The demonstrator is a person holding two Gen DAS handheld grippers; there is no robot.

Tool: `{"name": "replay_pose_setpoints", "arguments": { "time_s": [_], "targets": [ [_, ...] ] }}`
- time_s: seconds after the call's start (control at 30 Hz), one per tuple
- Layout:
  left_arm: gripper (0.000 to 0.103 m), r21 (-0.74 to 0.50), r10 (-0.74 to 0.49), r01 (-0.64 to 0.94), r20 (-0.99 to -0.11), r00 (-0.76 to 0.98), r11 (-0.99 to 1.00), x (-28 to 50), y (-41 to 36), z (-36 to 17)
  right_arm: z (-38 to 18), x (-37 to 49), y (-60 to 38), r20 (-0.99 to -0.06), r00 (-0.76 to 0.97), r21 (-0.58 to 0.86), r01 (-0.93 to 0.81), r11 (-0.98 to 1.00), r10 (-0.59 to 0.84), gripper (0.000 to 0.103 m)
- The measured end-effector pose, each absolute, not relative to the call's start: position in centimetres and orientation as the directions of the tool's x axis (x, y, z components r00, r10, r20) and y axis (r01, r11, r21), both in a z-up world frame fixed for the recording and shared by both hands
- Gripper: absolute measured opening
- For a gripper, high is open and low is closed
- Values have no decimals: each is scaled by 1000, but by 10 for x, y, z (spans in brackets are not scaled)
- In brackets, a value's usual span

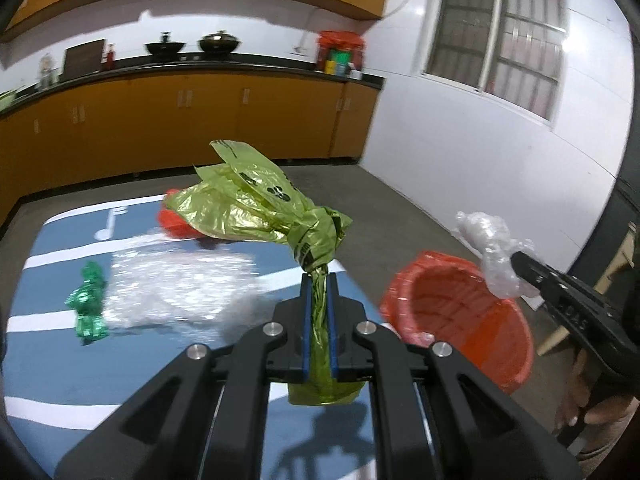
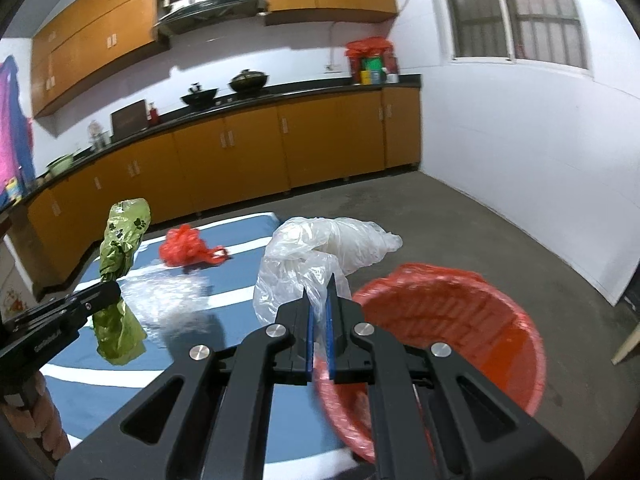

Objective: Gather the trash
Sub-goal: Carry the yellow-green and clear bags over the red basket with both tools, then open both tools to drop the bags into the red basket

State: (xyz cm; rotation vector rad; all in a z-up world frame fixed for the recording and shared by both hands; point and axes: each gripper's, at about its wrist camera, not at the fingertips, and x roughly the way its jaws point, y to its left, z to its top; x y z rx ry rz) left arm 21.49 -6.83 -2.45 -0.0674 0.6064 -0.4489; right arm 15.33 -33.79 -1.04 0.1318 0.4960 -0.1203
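My left gripper (image 1: 319, 280) is shut on a knotted yellow-green plastic bag (image 1: 256, 208), held up above the blue striped table (image 1: 60, 368). From the right wrist view the same green bag (image 2: 120, 248) hangs at the left in the left gripper (image 2: 114, 290). My right gripper (image 2: 320, 292) is shut on a crumpled clear plastic bag (image 2: 320, 248), just left of the orange-red lined bin (image 2: 480, 328). The left wrist view shows that clear bag (image 1: 492, 252) over the bin (image 1: 460, 312), pinched in the right gripper (image 1: 518, 262).
On the table lie a sheet of bubble wrap (image 1: 176, 288), a crumpled green foil wrapper (image 1: 88, 304) and a red plastic bag (image 2: 188, 248). Orange kitchen cabinets (image 2: 280, 152) line the back wall. Grey floor (image 2: 440, 216) lies around the bin.
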Motion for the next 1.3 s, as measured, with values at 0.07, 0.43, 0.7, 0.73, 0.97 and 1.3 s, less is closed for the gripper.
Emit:
{"name": "replay_pose_setpoints", "arguments": {
  "time_s": [0.07,0.43,0.7,0.73,0.97,1.3],
  "targets": [
    [8,-193,-452,417,-533,715,888,212,-82,-24,-12,149,-347,-483,870,97,170,981,-103,5],
    [8,-209,-544,523,-538,644,826,207,-136,-27,-17,130,-387,-489,852,103,272,957,-189,5],
    [8,-215,-599,592,-545,587,777,205,-172,-31,-21,120,-406,-494,840,116,321,940,-225,5],
    [8,-216,-606,601,-546,579,769,205,-177,-32,-21,120,-409,-495,838,119,326,938,-228,5],
    [8,-217,-633,645,-564,530,733,207,-202,-41,-24,117,-421,-502,830,136,352,926,-242,5],
    [8,-231,-658,681,-586,473,695,218,-238,-51,-28,116,-439,-508,825,180,382,906,-247,5]
  ]
}}
